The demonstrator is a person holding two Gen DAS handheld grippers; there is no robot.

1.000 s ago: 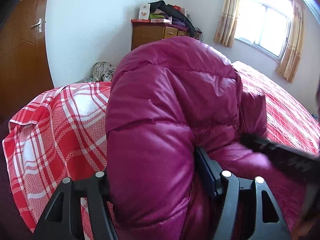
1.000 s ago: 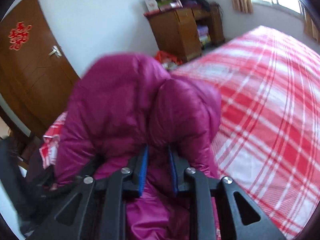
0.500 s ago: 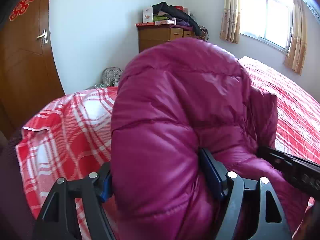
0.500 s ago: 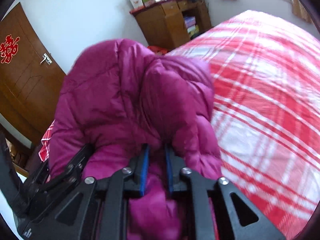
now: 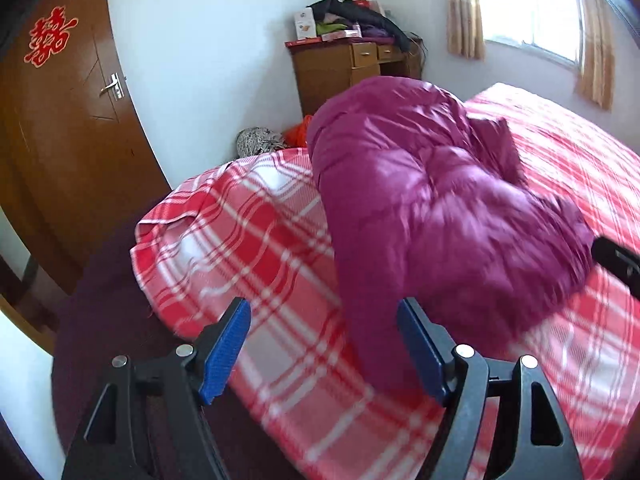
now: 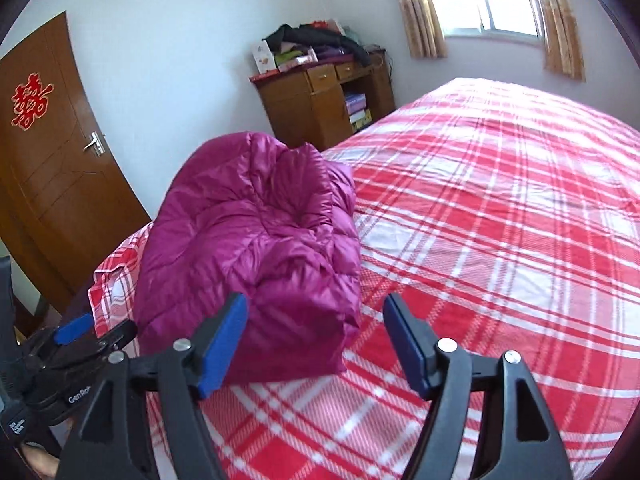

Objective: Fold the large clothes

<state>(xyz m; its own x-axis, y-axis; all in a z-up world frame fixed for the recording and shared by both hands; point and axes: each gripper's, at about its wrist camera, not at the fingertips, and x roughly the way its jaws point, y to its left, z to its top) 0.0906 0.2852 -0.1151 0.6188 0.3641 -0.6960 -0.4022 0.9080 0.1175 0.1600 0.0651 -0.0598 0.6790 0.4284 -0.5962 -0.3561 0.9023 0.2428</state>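
A magenta puffer jacket (image 5: 432, 208) lies bundled in a folded heap on the red-and-white plaid bed (image 5: 248, 248), near its corner. It also shows in the right wrist view (image 6: 256, 240). My left gripper (image 5: 324, 348) is open and empty, just in front of the jacket's near edge. My right gripper (image 6: 316, 340) is open and empty, with the jacket's near corner just ahead of its left finger. The left gripper (image 6: 76, 336) shows at the lower left of the right wrist view.
A wooden dresser (image 6: 320, 108) piled with clothes and boxes stands against the far wall. A brown door (image 5: 60, 140) is at the left. A curtained window (image 6: 492, 4) is at the right. The bed (image 6: 500, 220) stretches right of the jacket.
Both grippers have let go of the jacket and pulled back. Their jaws have opened. The jacket has dropped onto the bed in a heap.
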